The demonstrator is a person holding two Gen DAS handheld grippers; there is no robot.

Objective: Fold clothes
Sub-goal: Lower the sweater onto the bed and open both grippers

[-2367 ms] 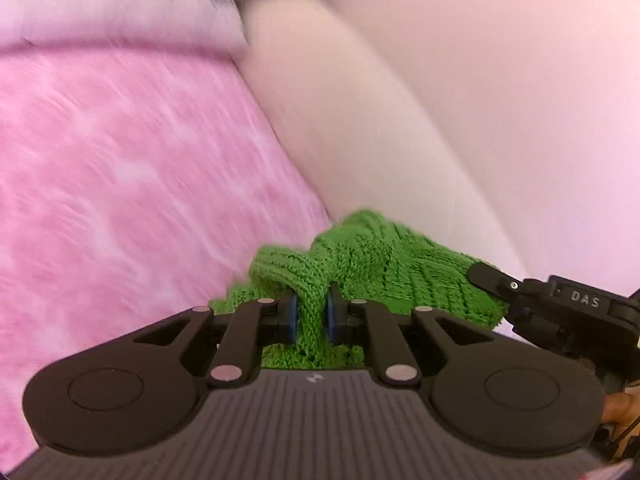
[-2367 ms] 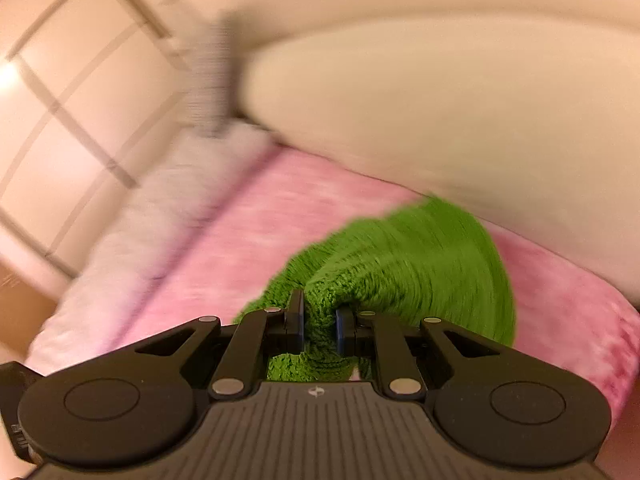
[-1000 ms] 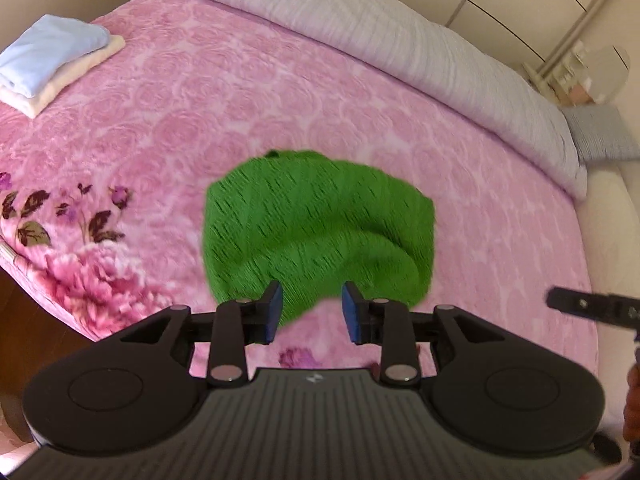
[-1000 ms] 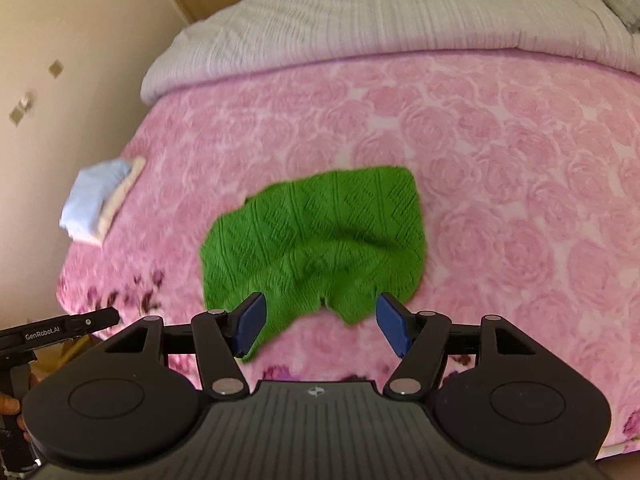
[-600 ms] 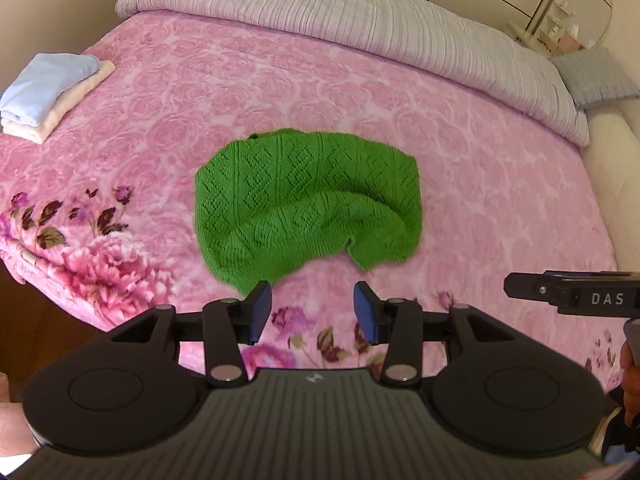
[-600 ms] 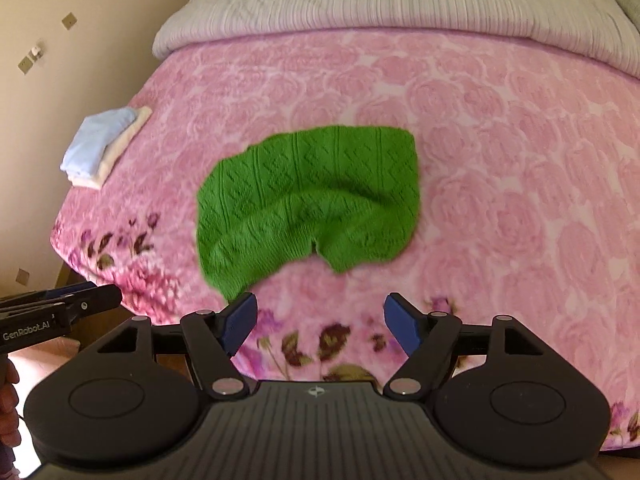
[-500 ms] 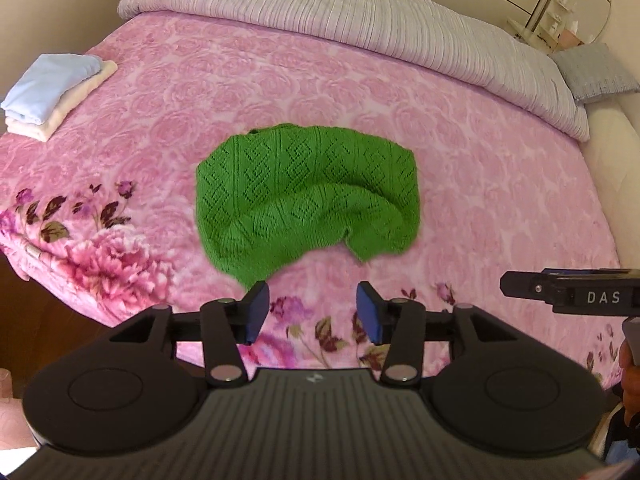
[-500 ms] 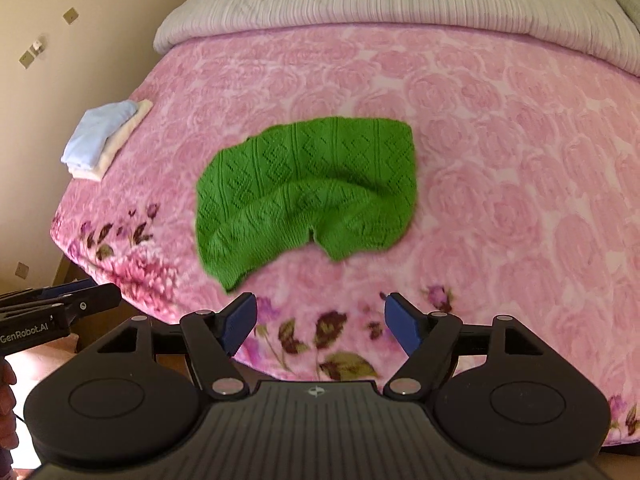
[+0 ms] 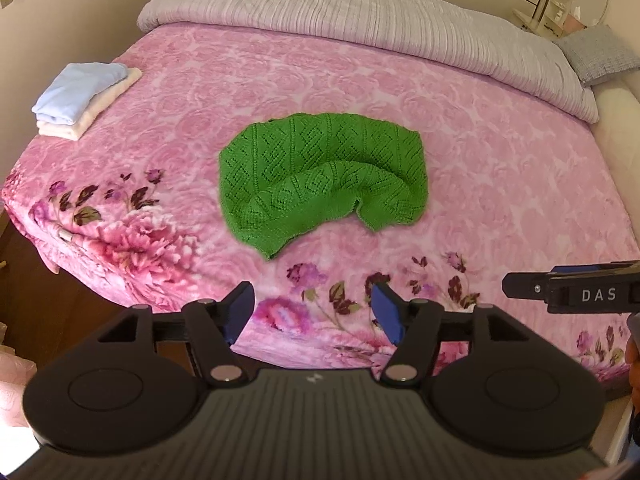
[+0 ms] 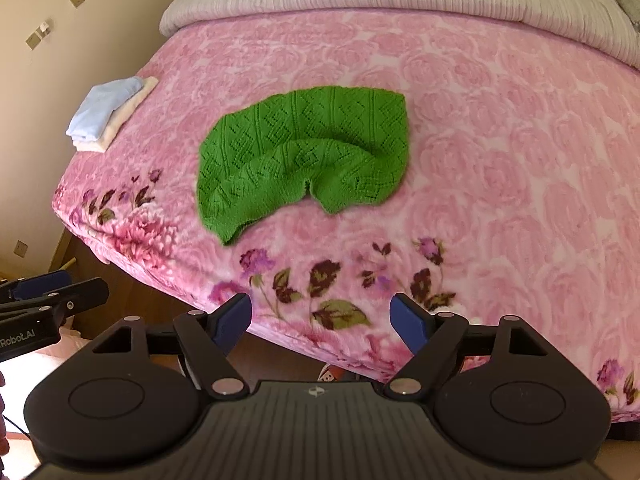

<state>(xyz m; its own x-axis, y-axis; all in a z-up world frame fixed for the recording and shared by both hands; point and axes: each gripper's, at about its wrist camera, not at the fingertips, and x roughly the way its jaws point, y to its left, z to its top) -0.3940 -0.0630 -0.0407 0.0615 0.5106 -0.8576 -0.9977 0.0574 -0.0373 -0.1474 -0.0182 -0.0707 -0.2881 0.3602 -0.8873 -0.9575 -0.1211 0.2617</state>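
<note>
A green knitted garment [image 9: 320, 176] [image 10: 304, 156] lies loosely heaped in the middle of the bed's pink rose blanket [image 9: 500, 168] [image 10: 520, 152], its near edge curled over. My left gripper [image 9: 314, 314] hovers open over the bed's near edge, well short of the garment, with nothing between its blue pads. My right gripper [image 10: 322, 322] is open too, wider, also held back at the near edge and empty. Each gripper shows at the side of the other's view.
A folded stack of light blue and cream clothes [image 9: 82, 98] [image 10: 108, 114] rests near the bed's left edge. A grey-white quilt [image 9: 360, 20] lies rolled along the far side, a grey pillow [image 9: 596, 54] at the far right. Brown floor lies below the near edge.
Both grippers were shut on the green garment, then let it go onto the bed. They have since drawn back towards the near edge and the left one has opened wider.
</note>
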